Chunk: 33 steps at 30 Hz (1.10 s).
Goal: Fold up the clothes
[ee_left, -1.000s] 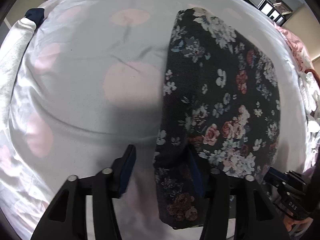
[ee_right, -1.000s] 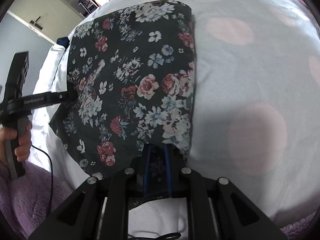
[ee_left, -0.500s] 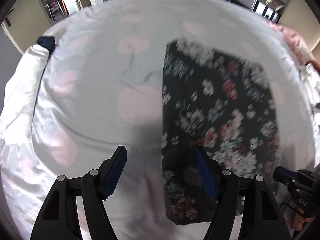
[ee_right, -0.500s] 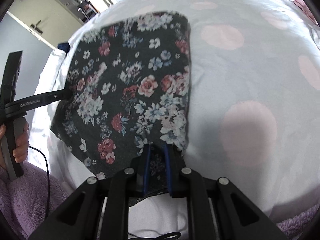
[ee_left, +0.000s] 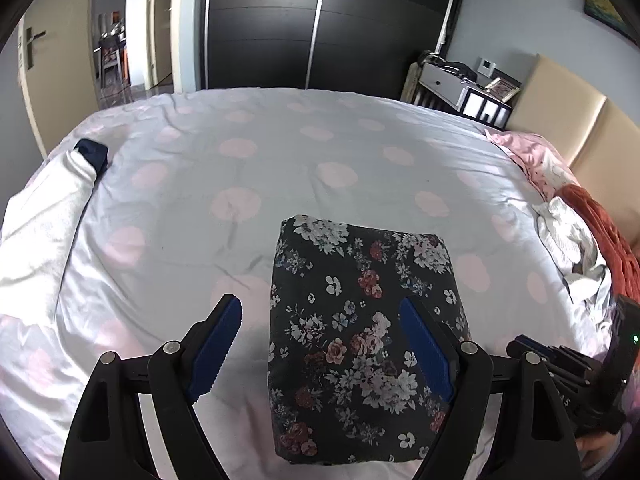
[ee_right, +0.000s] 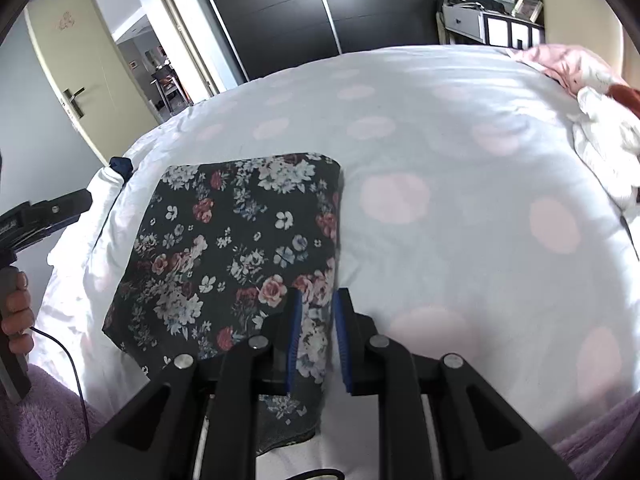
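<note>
A dark floral garment (ee_left: 360, 340) lies folded into a rectangle on the white bedspread with pink dots (ee_left: 240, 168). My left gripper (ee_left: 318, 308) hovers wide open above its left half, with nothing between the blue pads (ee_left: 218, 340). My right gripper (ee_right: 318, 300) is shut on the garment's near right corner (ee_right: 312, 336), and fabric shows between its blue pads. Most of the floral garment (ee_right: 232, 232) spreads flat to the left of that grip. The left gripper (ee_right: 44, 216) and the hand (ee_right: 16, 312) holding it appear at the left edge of the right wrist view.
A white garment with a navy cuff (ee_left: 48, 216) lies along the bed's left edge. White and rust-coloured clothes (ee_left: 572, 240) are heaped at the right, by a pink pillow (ee_left: 532, 156). A dark wardrobe (ee_left: 320, 32) and a white nightstand (ee_left: 452, 84) stand beyond the bed.
My left gripper has opened wider and drawn up and back from the garment's left edge. Both views now tilt up toward the room. The right gripper keeps its hold on the corner.
</note>
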{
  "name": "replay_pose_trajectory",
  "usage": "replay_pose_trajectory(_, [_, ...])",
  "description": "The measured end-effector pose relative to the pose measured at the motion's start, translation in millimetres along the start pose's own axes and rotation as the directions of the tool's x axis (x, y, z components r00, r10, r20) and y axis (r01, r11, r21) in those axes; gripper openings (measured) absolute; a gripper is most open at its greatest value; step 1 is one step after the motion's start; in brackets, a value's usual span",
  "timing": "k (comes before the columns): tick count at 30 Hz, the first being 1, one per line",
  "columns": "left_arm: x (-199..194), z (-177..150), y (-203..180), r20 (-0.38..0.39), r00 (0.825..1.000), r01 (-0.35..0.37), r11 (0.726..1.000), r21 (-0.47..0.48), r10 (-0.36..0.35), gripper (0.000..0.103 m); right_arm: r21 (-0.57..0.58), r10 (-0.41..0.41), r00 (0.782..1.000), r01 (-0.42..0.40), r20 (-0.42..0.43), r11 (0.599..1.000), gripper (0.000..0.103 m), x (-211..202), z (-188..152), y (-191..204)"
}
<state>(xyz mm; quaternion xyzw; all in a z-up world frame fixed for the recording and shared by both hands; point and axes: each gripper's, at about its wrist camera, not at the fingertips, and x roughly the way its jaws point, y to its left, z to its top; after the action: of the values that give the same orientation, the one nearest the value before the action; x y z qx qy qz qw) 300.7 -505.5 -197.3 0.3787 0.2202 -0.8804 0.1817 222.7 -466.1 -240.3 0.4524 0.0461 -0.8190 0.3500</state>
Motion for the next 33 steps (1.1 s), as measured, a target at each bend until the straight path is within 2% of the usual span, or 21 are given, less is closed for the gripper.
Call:
replay_pose_trajectory(4, [7,5,1,0.012,1.0,0.002,0.999,-0.04,-0.001,0.083,-0.055,0.033,0.999,-0.034,-0.013,0.998,0.017,0,17,5])
replay_pose_trajectory(7, [27,4,0,-0.018,1.0,-0.013,1.0,-0.028,0.013,0.083,-0.093,0.043,0.999,-0.041,0.019,0.995,0.017,-2,34,8])
replay_pose_trajectory(12, [61,1,-2,-0.068,0.997,-0.038,0.999,-0.008,0.037,0.083,-0.079,0.07,0.998,-0.069,0.009,0.995,0.017,13,59,-2])
replay_pose_trajectory(16, [88,-1,-4,-0.107,0.993,-0.056,0.998,0.009,0.057,0.083,-0.068,0.096,0.995,-0.097,-0.013,0.993,0.017,38,60,-5])
replay_pose_trajectory(20, [115,-3,-5,-0.146,0.986,-0.074,0.997,0.027,0.078,0.083,-0.043,0.088,0.993,-0.092,-0.081,0.995,0.017,68,53,-11])
replay_pose_trajectory(22, [134,-7,1,-0.214,0.973,-0.085,0.996,0.011,0.085,0.083,-0.031,0.074,0.989,-0.078,-0.126,0.996,0.017,83,50,-15])
replay_pose_trajectory(24, [154,-11,9,-0.291,0.952,-0.097,0.995,-0.011,0.089,0.083,-0.002,0.089,0.982,-0.091,-0.165,0.996,0.017,97,49,-21])
replay_pose_trajectory(25, [160,-13,14,-0.312,0.947,-0.096,0.995,-0.032,0.081,0.089,0.009,0.098,0.979,-0.098,-0.178,0.995,0.017,102,48,-23])
replay_pose_trajectory(27, [167,-13,22,-0.332,0.942,-0.084,0.993,-0.083,0.052,0.099,0.008,0.099,0.977,-0.099,-0.189,0.995,0.017,108,48,-24])
replay_pose_trajectory(29, [172,-14,29,-0.346,0.938,-0.067,0.99,-0.121,0.021,0.101,-0.006,0.097,0.978,-0.1,-0.186,0.995,0.017,110,48,-23])
replay_pose_trajectory(33, [171,-14,29,-0.347,0.938,-0.058,0.992,-0.115,0.015,0.102,0.002,0.104,0.976,-0.106,-0.192,0.994,0.017,114,47,-25])
